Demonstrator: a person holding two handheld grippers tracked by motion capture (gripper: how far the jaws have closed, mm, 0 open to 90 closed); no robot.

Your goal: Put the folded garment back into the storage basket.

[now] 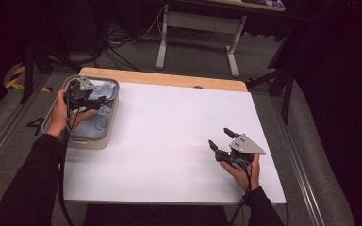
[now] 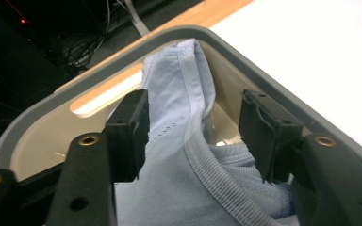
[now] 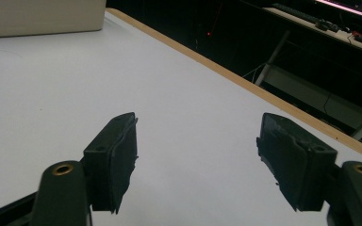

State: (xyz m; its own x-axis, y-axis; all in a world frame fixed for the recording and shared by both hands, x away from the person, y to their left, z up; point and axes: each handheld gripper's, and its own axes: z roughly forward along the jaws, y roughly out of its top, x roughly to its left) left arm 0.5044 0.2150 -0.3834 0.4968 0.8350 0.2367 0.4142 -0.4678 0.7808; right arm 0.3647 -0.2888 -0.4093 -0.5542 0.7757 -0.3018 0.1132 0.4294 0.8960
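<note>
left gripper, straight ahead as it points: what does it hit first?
Likely the light blue garment in the bin: the left gripper has open jaws either side of a raised fold. Depth unclear.

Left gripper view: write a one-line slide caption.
Open left gripper poised over a light blue garment inside a grey-rimmed bin.

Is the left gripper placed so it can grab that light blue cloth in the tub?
Probably yes. The left gripper hangs open inside the tub, its jaws on either side of a raised fold of the light blue cloth, with nothing between them and the fabric.
</note>
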